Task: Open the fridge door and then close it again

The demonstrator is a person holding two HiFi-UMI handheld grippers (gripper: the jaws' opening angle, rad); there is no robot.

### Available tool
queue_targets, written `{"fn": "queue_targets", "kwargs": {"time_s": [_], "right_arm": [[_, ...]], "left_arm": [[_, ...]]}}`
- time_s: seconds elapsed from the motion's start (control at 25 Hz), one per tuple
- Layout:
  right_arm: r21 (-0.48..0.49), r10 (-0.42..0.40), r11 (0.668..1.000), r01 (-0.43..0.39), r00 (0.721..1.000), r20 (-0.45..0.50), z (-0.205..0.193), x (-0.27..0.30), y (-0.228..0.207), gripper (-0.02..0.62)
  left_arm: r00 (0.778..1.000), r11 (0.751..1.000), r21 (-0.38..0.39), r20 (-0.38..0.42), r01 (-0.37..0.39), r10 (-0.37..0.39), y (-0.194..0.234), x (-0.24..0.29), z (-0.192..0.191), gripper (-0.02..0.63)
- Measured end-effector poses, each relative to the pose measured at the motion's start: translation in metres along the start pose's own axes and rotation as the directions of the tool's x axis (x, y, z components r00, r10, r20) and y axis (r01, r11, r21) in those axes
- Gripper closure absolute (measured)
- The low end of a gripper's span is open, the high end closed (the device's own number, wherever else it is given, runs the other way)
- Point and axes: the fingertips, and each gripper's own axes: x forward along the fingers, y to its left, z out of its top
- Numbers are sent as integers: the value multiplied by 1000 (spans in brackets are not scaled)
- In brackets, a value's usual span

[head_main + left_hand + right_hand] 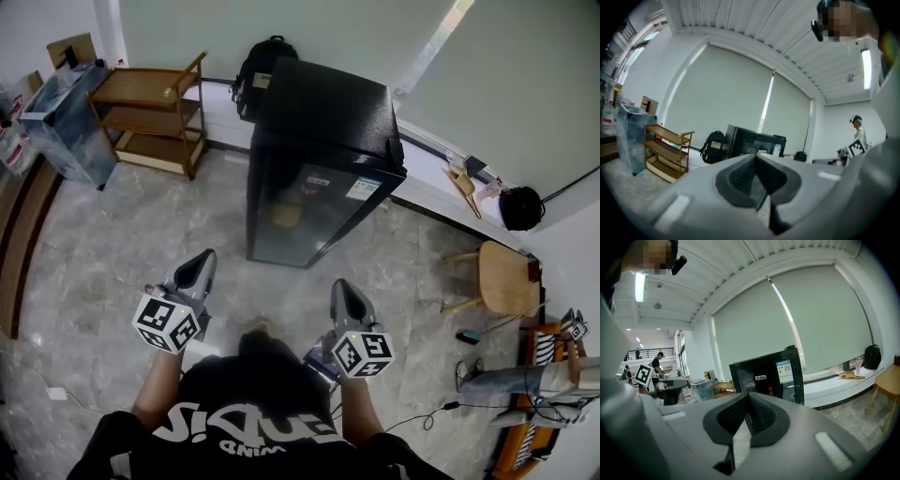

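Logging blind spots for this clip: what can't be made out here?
- Handle on the fridge door: none discernible in head view, dark and small.
- Its lower part: hidden behind the left gripper and right gripper in their own views.
- Door label print: too small everywhere.

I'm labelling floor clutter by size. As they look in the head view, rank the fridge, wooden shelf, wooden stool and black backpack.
1. fridge
2. wooden shelf
3. wooden stool and black backpack: roughly alike. The fridge hides part of the backpack, so I won't rank them.
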Motion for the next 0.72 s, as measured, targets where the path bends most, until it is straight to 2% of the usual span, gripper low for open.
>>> {"fn": "queue_targets", "kwargs": {"time_s": [0.24,0.44,0.72], "right_arm": [[-9,43,999,-43,999,-15,13,40,-27,598],[9,58,998,-58,998,-33,16,62,-35,598],[12,62,998,-62,998,-32,23,85,-32,598]], "left_arm": [[999,999,8,28,-45,45,14,35,16,604],[997,997,6,22,-73,73,24,47,23,604],[999,999,3,24,-43,43,33,66,28,573]]}}
